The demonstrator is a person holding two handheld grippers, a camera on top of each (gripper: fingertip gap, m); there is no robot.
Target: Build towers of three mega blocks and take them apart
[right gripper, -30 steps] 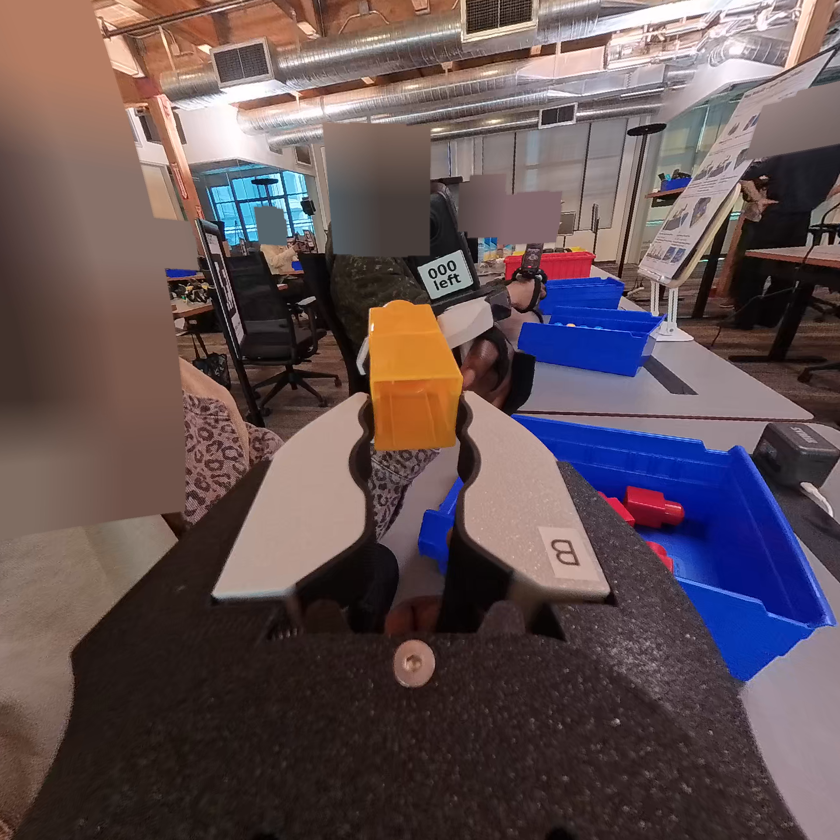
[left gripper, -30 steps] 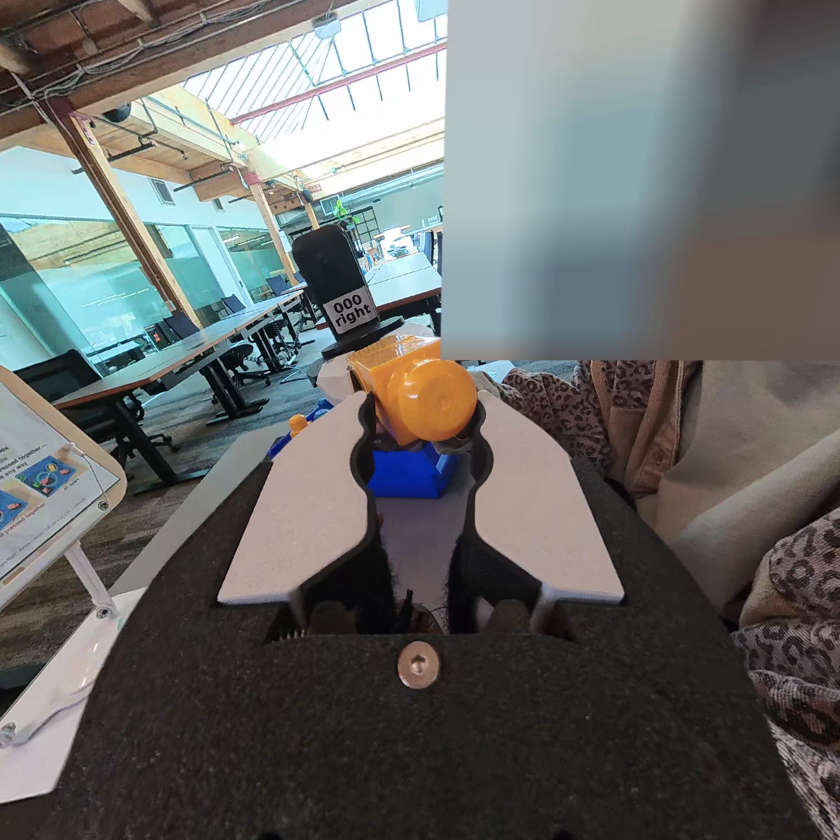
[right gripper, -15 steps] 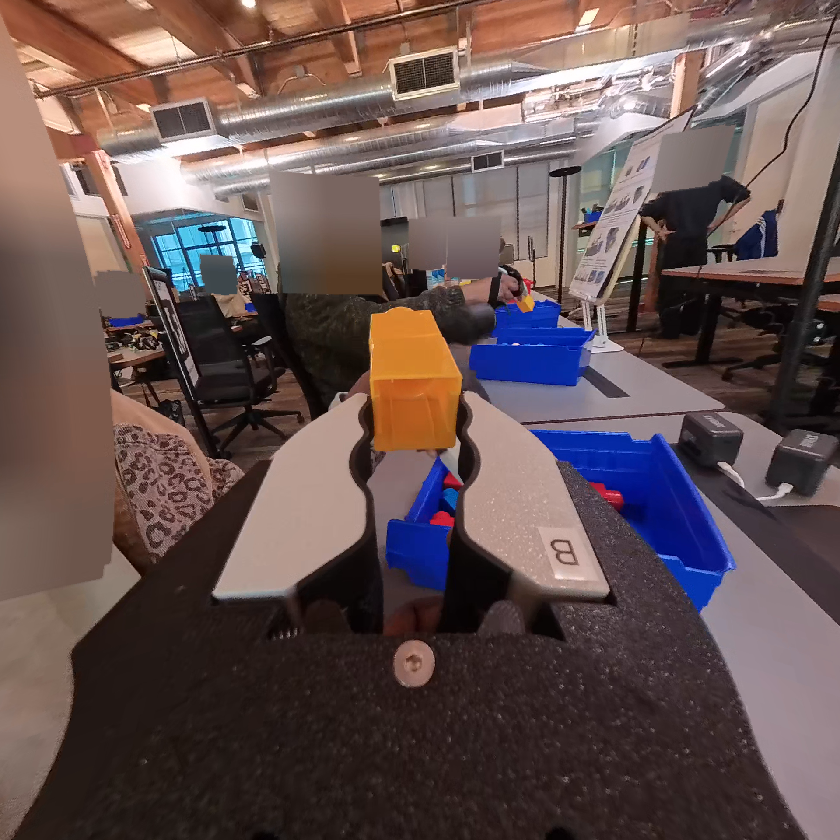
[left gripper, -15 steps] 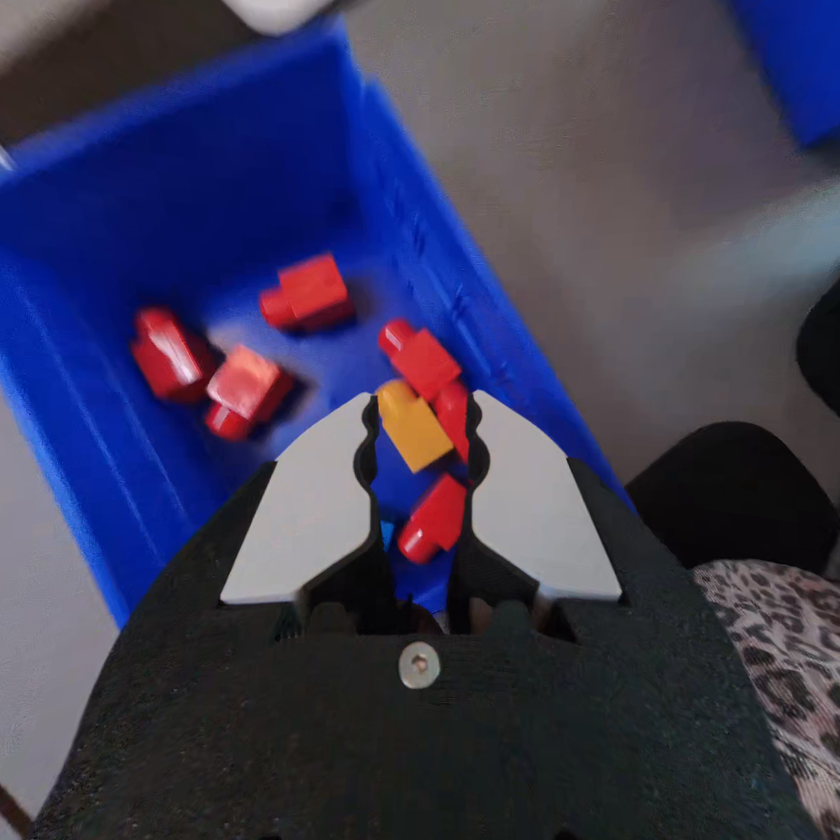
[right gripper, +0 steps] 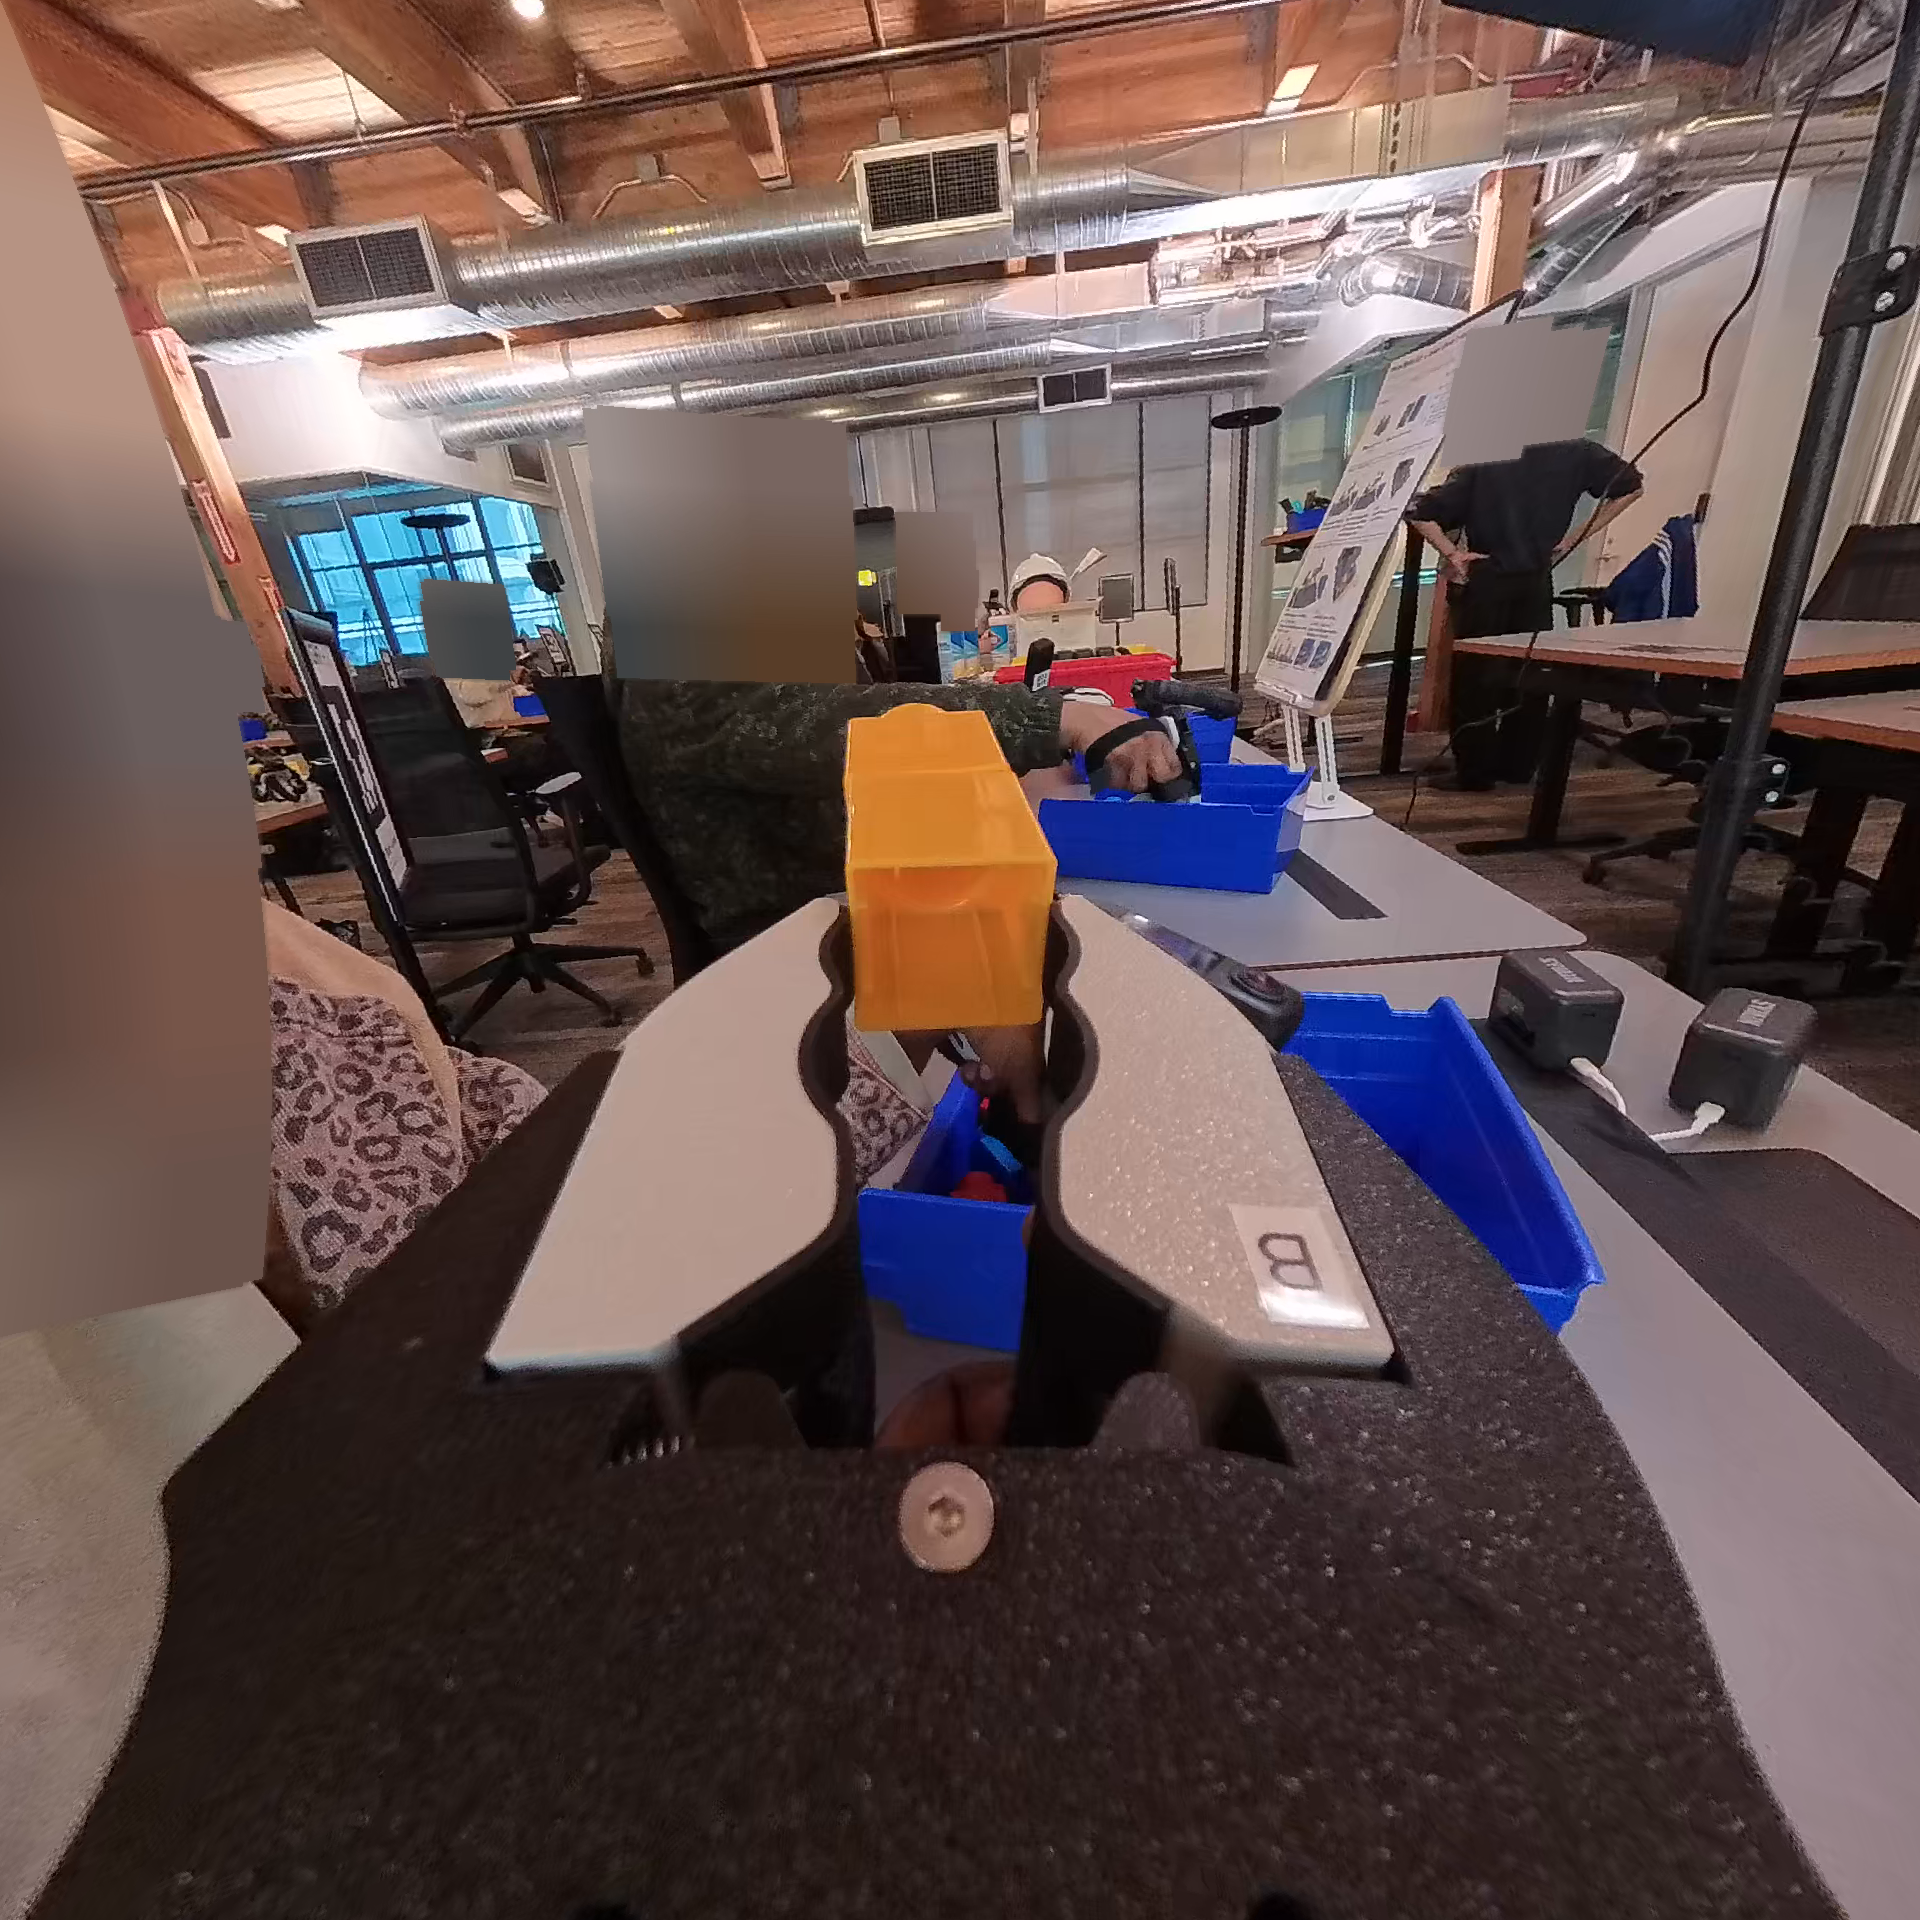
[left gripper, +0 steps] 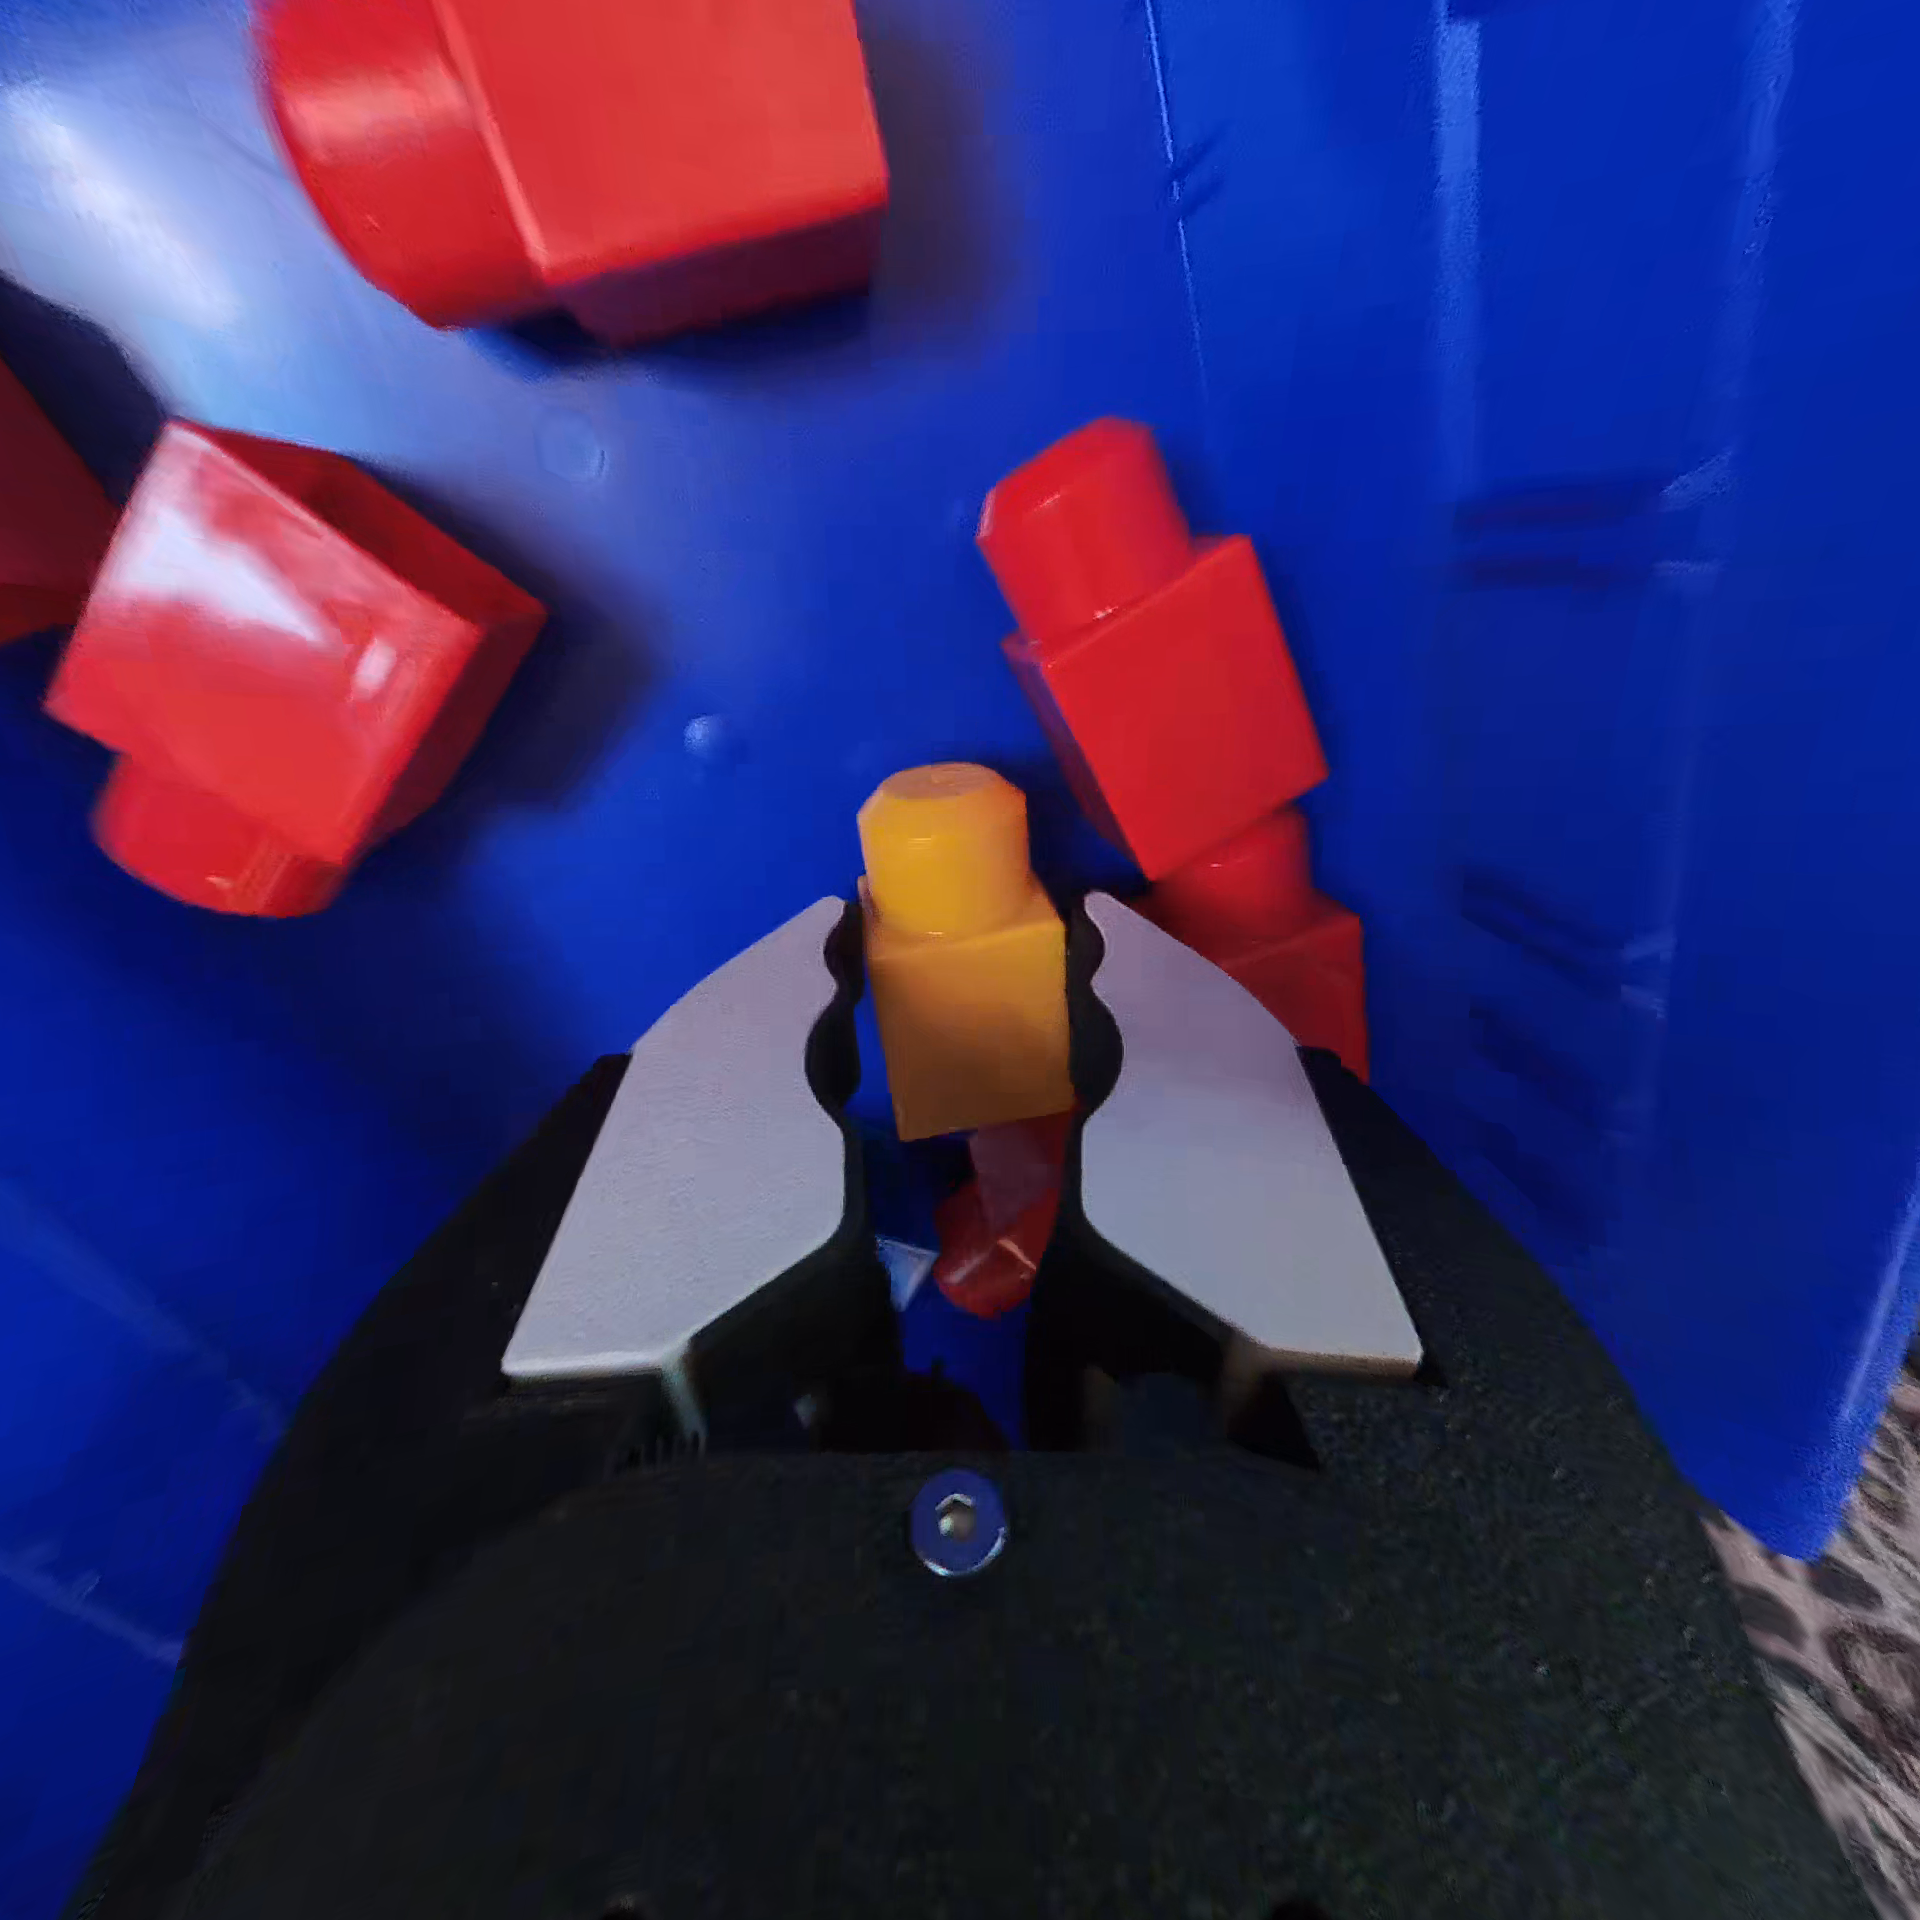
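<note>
My left gripper (left gripper: 961, 914) is down inside the blue bin (left gripper: 1558, 623), shut on a single orange block (left gripper: 971, 1029) whose stud points away from me. Two red blocks stuck together (left gripper: 1164, 675) lean on the bin wall just to its right. Another red block (left gripper: 997, 1216) lies under the fingers. My right gripper (right gripper: 945, 914) is shut on an orange stack of two blocks (right gripper: 940, 862), held in the air above the near end of the bin (right gripper: 1455, 1122), hollow base towards me.
Loose red blocks (left gripper: 623, 156) (left gripper: 270, 644) lie on the bin floor ahead and to the left. In the right wrist view, two black chargers (right gripper: 1558, 1008) sit beside the bin. Another person works at a second blue bin (right gripper: 1174, 842). Leopard-print cloth (right gripper: 364, 1122) is at the left. One gripper's finger ends stand about 35 centimeters off the other's.
My left gripper swung away from the right gripper's orange stack and dropped into the blue bin, close to its floor. My right gripper kept its stack and shifted only a little.
</note>
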